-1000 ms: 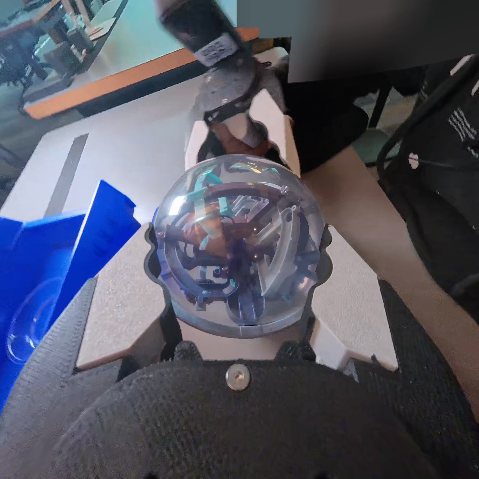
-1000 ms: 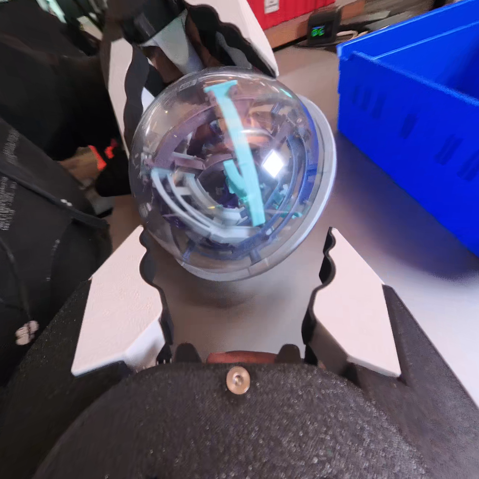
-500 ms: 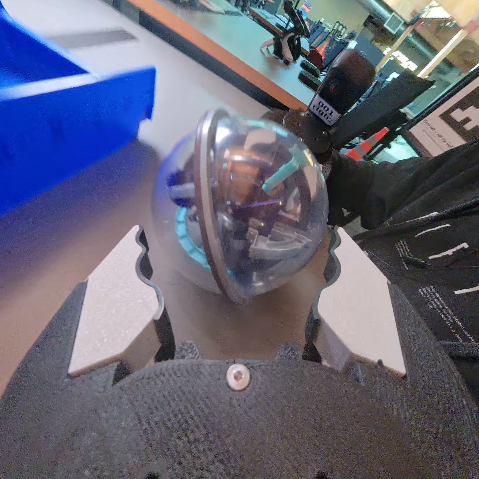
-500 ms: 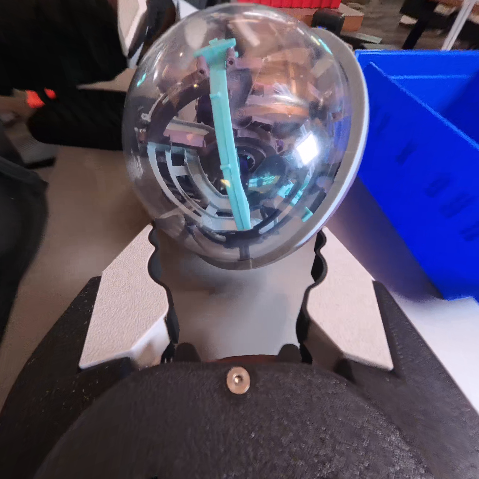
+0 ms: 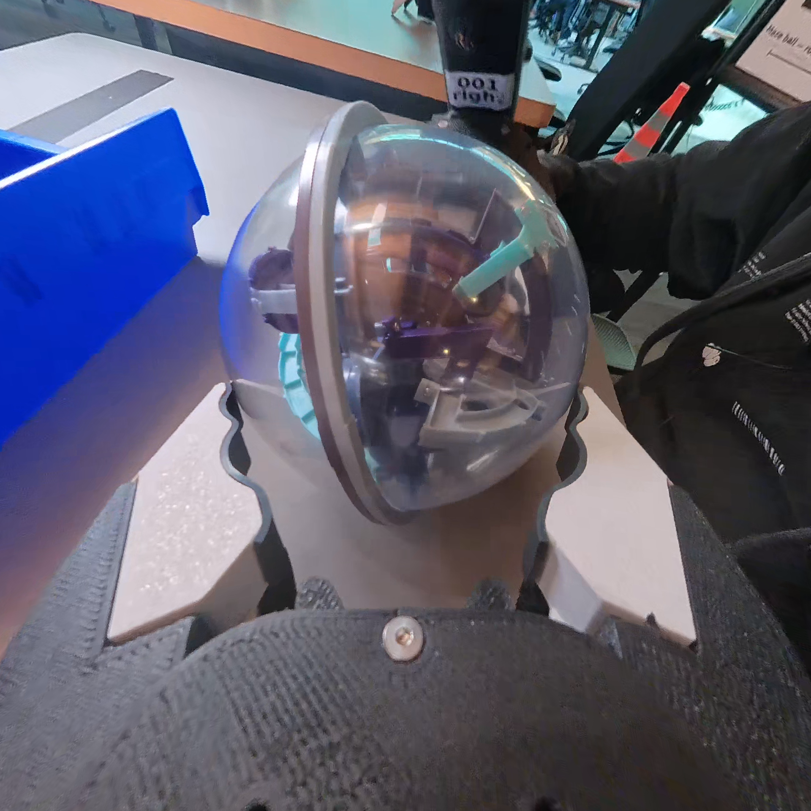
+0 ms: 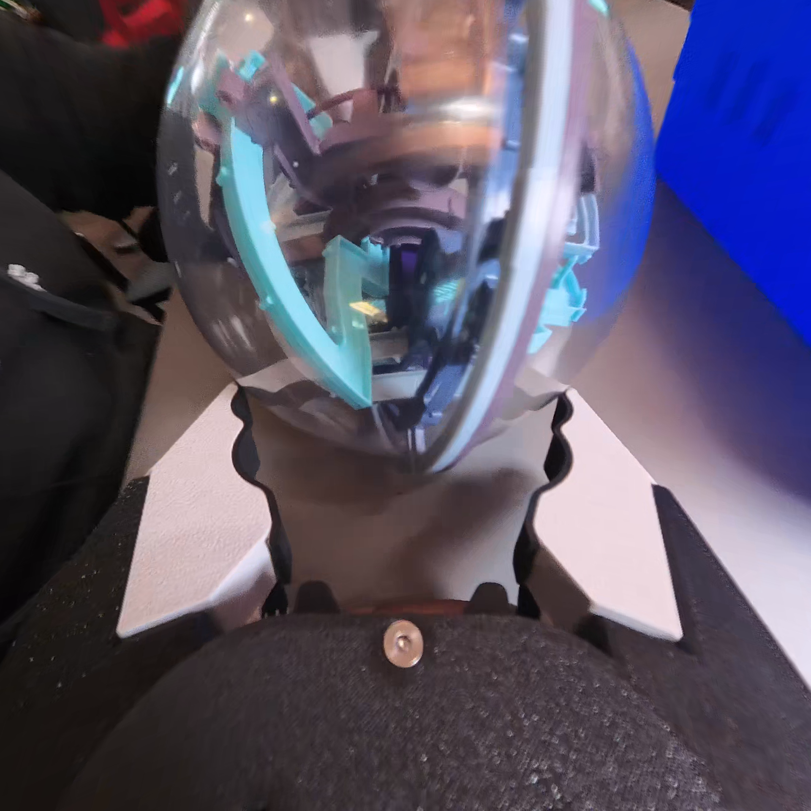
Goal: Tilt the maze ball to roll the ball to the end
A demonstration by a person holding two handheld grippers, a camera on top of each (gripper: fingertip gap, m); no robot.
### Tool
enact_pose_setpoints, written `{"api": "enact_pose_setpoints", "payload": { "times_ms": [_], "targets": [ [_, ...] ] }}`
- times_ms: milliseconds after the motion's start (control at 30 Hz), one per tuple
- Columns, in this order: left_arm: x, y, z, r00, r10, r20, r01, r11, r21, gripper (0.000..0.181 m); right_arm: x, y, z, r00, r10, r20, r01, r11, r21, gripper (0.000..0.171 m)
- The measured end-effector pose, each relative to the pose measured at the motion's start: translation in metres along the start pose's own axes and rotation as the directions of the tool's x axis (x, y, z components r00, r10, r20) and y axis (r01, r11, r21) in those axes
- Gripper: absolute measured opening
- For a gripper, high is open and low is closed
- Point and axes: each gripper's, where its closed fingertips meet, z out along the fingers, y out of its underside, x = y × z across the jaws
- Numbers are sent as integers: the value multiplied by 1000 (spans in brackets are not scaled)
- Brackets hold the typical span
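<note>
Step in hand: tilting the maze ball [image 5: 403, 307] held between two tools. Best done slowly, in small turns, both tools moving together so the sphere neither slips nor jolts; pause between turns to check the small ball inside, not clearly picked out in either view, possibly a dull round glint near the teal post.

Left tool [image 5: 401, 421]: fingers spread wide, tips against the lower sides of the sphere, cradling rather than clamping hard. Sphere sits at the fingertips, well forward of the tool's palm, grey seam ring tilted and running near-vertical.

Right tool [image 6: 401, 414]: fingers spread likewise, tips meeting the sphere's underside; view blurred, so firm contact is likely, not certain. Sphere fills the upper frame, seam to the right.

Blue bin [image 5: 87, 245]: just beside the sphere, on the bench [image 5: 245, 101]. Dark sleeve [image 5: 684, 219]: on the opposite side.
</note>
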Motion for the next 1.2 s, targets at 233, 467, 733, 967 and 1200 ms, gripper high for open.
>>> {"api": "enact_pose_setpoints", "payload": {
  "times_ms": [233,467,733,967,1200],
  "targets": [
    [-4,-27,-14,991,132,35,-131,991,-15,143,8,-33,-5,985,-113,-130,120,992,48,137],
    [9,-104,-42,911,393,128,-397,918,2,143,7,-104,-41,906,-327,-268,356,932,65,137],
    [31,-157,-66,821,539,189,-554,832,36,143,-7,-159,-67,813,-461,-355,509,859,51,137],
    [38,-167,-73,798,567,205,-588,806,58,143,-13,-172,-74,783,-497,-373,544,839,25,137],
    [41,-176,-77,797,566,210,-588,807,59,143,-16,-180,-77,786,-499,-366,547,837,34,138]
  ]
}}
